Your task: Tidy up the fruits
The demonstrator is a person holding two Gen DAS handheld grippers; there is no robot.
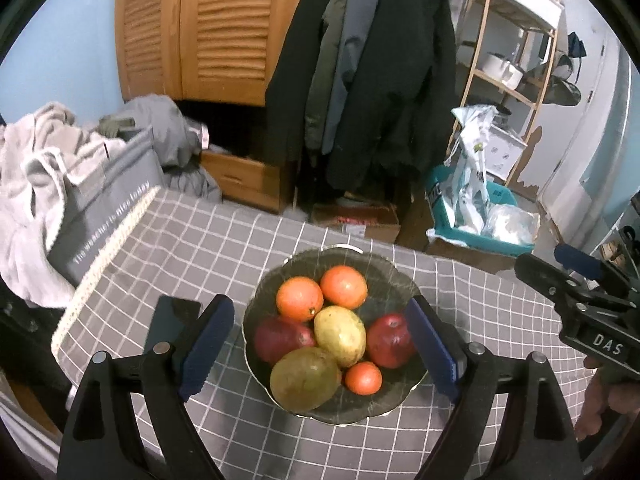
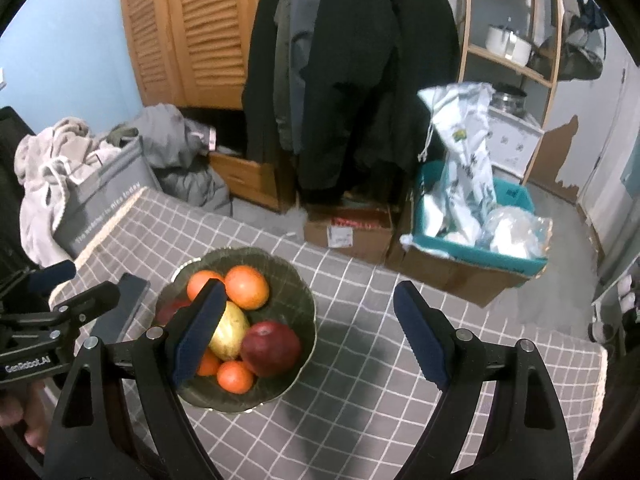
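Left wrist view showed both grippers, left gripper (image 1: 320, 344) and right gripper (image 2: 308, 336), spread empty above the bowl (image 1: 404, 284); careless descent risked toppling the heaped fruit (image 1: 340, 336).

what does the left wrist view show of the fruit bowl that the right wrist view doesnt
Only the left wrist view shows the large green-brown mango at the bowl's near edge and the whole left dark red apple. Only the right wrist view shows bare checked grey tablecloth right of the bowl, between the open right gripper fingers. Both show the dark scalloped bowl, two big oranges, the yellow-green mango and the small orange.
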